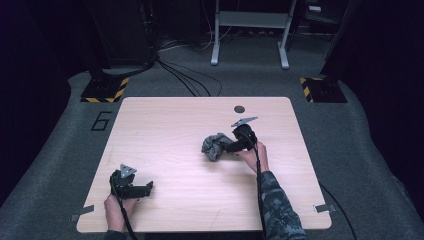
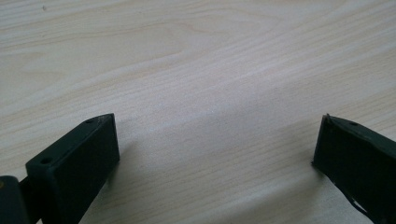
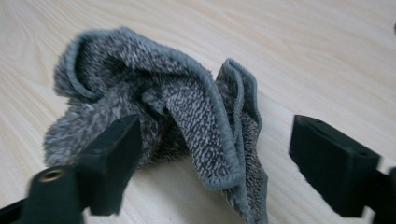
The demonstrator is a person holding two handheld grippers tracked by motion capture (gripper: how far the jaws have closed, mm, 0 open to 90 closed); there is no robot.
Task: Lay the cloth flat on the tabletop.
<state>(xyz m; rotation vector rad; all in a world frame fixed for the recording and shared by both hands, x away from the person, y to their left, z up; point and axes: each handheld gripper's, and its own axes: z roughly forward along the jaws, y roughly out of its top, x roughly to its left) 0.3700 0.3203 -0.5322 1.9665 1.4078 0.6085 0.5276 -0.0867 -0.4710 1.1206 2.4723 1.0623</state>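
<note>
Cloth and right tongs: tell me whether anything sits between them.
Nothing visible does. In the right gripper view the grey cloth lies crumpled on the table directly ahead of the open right tongs, partly between the jaws. The left tongs rest open near the table's front left, away from the cloth.

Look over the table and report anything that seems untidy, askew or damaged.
The grey towel is the odd one: it sits crumpled in a heap right of the table's middle, not spread or folded. The open right hand-held gripper is at it, jaws either side. No damage or spill shows.
</note>
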